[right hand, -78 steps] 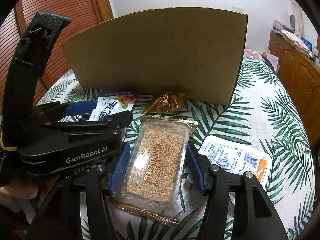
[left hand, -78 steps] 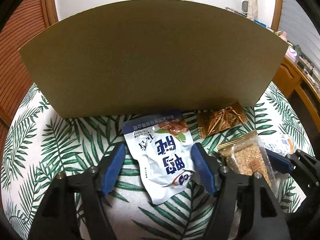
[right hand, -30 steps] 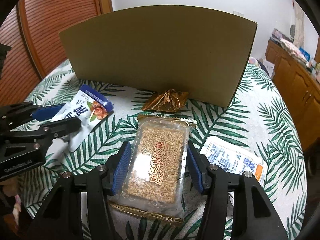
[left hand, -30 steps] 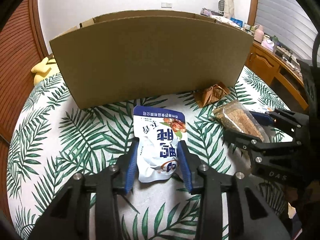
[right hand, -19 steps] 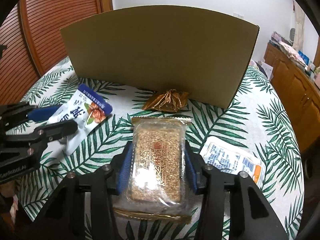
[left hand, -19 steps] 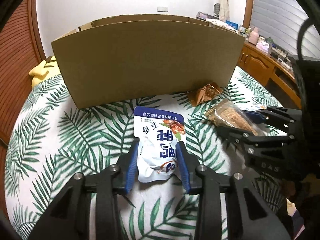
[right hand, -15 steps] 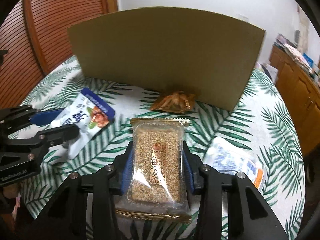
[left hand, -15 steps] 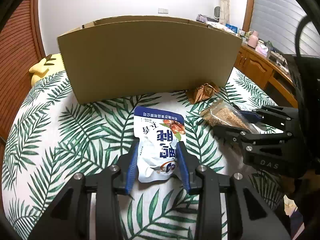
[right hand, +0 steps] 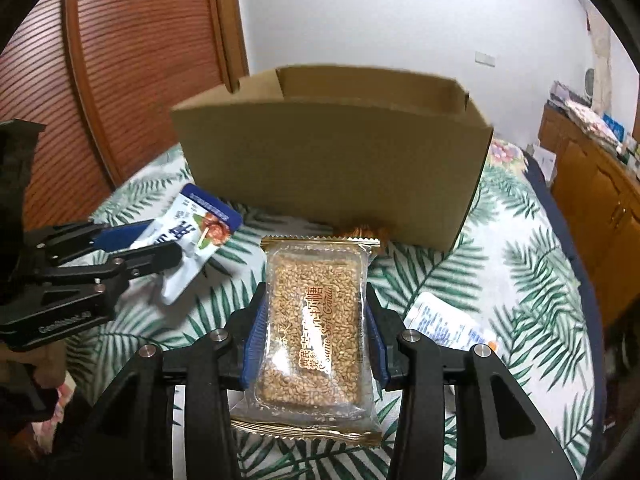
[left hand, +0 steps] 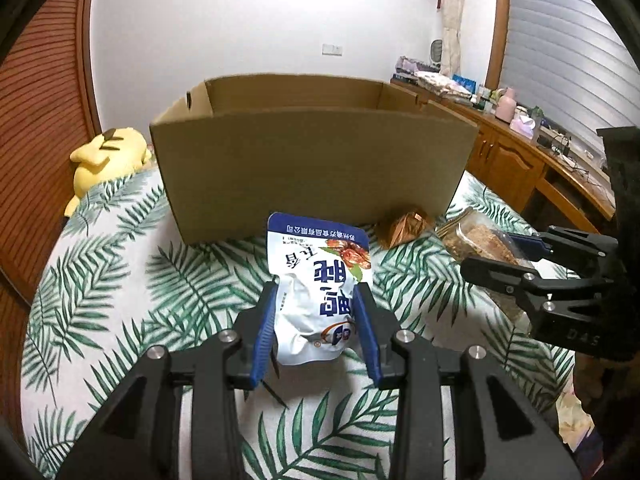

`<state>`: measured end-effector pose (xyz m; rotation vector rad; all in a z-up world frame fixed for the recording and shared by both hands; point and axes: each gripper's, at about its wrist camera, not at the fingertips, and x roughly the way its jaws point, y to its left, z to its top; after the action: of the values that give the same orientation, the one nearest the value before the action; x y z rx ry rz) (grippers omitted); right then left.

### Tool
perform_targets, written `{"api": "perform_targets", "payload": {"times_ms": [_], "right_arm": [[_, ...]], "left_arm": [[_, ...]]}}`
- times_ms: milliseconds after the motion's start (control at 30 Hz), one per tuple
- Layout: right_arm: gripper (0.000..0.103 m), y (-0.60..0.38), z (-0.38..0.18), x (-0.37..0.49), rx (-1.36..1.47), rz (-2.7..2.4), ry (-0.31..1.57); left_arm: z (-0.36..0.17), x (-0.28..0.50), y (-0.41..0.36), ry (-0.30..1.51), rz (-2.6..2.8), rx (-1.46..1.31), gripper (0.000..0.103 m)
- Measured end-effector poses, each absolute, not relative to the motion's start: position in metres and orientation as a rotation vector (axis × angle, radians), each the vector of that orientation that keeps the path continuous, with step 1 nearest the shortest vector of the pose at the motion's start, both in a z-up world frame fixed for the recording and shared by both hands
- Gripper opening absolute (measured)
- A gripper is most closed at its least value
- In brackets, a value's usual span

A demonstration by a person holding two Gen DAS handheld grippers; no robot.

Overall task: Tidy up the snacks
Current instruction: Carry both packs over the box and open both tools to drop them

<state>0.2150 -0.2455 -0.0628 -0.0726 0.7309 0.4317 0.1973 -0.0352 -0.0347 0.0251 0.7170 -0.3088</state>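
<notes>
Left gripper (left hand: 316,300) pinching the white-and-blue snack pouch (left hand: 320,280) by its lower half, blue fingers (left hand: 266,332) pressed on both sides; pouch is off the surface (left hand: 100,280), in front of the cardboard box (left hand: 312,168). Right gripper (right hand: 316,320) clamped on the sesame candy pack (right hand: 316,320) (clear wrap, gold sealed edges), fingers (right hand: 374,344) tight on its long sides, also lifted. Box open at the top, inside not visible. Gold foil packet (left hand: 404,226) lies on the leaf-print cloth against the box's front wall. White sachet (right hand: 448,326) lies on the surface right of the right gripper. Yellow plush (left hand: 108,156) left of the box.
</notes>
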Motion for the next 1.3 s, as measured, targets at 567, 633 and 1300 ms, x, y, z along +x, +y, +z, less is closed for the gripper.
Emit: {"api": "perform_targets", "payload": {"times_ms": [567,633,1300], "right_arm": [[0.043,-0.246,0.014,0.236,-0.105,0.443,0.599],[0.043,-0.244,0.022,0.242,-0.122,0.438,0.583],[0.043,-0.228,0.032,0.332,-0.159,0.412,0.522]], "left_arm": [[0.038,0.227,-0.037,0.550,-0.355,0.024,0.036],[0.047,0.234,-0.038,0.527,-0.360,0.035,0.036],[0.046,0.339,-0.032,0.486,-0.361,0.048,0.036]]}}
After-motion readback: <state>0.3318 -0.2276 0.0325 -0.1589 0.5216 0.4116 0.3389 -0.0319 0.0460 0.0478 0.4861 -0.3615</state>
